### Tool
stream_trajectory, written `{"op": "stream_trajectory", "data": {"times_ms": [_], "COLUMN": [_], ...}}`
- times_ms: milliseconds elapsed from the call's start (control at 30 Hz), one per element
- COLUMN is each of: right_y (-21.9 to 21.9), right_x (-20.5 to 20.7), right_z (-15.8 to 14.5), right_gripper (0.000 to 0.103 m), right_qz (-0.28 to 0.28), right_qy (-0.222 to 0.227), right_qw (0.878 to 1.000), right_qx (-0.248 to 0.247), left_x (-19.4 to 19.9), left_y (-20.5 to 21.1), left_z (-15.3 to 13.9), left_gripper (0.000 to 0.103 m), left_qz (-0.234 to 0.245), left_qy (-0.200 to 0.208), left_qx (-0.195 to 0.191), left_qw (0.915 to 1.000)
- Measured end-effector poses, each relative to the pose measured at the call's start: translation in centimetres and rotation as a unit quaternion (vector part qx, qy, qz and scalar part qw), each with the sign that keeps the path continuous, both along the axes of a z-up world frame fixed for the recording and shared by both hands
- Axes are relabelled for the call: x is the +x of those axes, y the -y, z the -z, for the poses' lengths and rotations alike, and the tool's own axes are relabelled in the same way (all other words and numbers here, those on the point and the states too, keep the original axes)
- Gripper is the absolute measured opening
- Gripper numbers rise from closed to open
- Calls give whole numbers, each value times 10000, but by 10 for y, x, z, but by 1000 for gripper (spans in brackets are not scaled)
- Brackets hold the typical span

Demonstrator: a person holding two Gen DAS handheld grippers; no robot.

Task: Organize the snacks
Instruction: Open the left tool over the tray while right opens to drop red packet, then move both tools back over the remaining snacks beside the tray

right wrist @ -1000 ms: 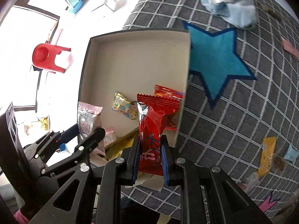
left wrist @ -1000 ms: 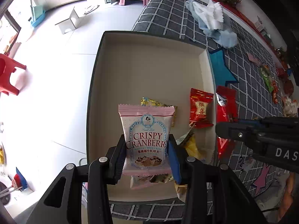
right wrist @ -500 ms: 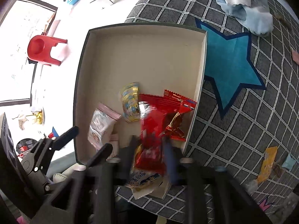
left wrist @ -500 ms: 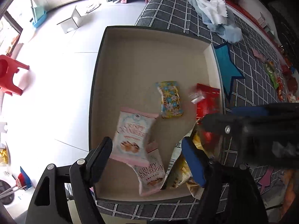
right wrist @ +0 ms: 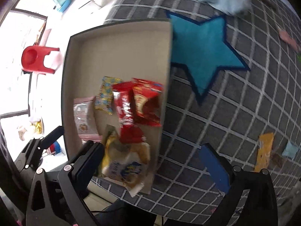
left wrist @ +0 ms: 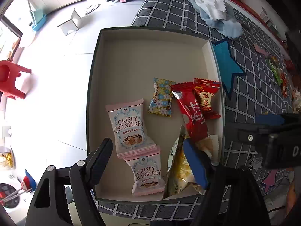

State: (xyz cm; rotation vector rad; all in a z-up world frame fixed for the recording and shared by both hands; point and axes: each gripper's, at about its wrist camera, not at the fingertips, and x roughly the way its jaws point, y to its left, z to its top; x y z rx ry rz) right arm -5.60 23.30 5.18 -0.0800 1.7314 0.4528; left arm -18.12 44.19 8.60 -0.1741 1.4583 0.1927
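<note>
Both claws spread apart, nothing pinched: the right gripper (right wrist: 154,162) just opened. Long red foil snack packet (left wrist: 191,116) and pink Crispy Cranberry packet (left wrist: 129,126) lie in the shallow beige cardboard box (left wrist: 150,47), right under the left gripper (left wrist: 150,162).

The yellow packet (left wrist: 180,171) (lettering unreadable) is partly hidden behind a finger (left wrist: 194,162).

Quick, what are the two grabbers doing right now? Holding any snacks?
Left gripper: jaws open, holding nothing, over the box.
Right gripper: jaws just opened wide, holding nothing; the long red packet lies in the box.
</note>
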Motion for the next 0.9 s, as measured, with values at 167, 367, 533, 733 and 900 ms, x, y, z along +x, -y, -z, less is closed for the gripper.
{"op": "stream_trajectory", "data": {"times_ms": [167, 367, 533, 733, 900], "right_y": [33, 68, 108, 166, 222], "right_x": [-9, -10, -14, -25, -44], "right_z": [5, 10, 17, 26, 41], "right_gripper": [103, 103, 103, 103, 103], "right_qz": [308, 679, 1034, 1522, 2010], "right_qy": [-88, -180, -256, -333, -525], "right_qw": [9994, 9974, 9941, 9873, 9770], "right_qx": [-88, -152, -200, -302, -486], "left_x": [4, 13, 21, 31, 41], "left_y": [10, 34, 57, 95, 137], "left_z": [-2, -5, -7, -6, 0], "left_gripper": [81, 81, 81, 81, 81], "left_qz": [123, 396, 642, 998, 1372], "left_qy": [-23, -20, -34, -105, -284], "left_qx": [44, 108, 114, 14, -205], "left_qw": [9999, 9992, 9979, 9950, 9899]}}
